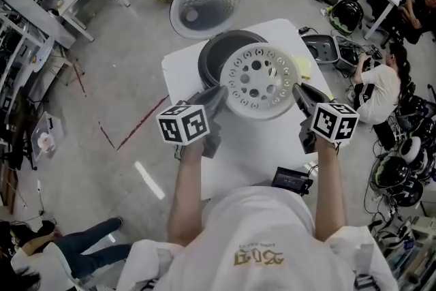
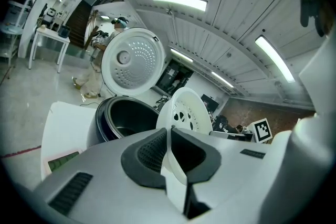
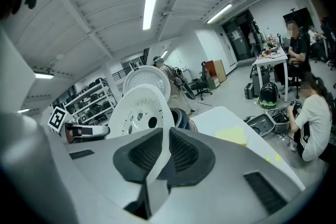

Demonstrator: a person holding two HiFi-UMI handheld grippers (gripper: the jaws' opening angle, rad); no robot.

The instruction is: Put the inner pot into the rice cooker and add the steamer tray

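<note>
No word or number can be read; a gold print on the white shirt (image 1: 262,257), lower middle of the head view, is upside down and blurred; black-and-white square markers, without letters, stand on the cubes of the left gripper (image 1: 219,95) and the right gripper (image 1: 300,90).

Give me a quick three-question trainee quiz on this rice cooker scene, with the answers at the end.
1. True or false: the lid is shut.
2. How many claws grip the tray? A) none B) one C) two
3. Fill in: the pot sits inside the ____.

Key:
1. False: the lid stands open.
2. C: the left claw and the right claw each clamp the tray's rim.
3. Cooker.
</note>
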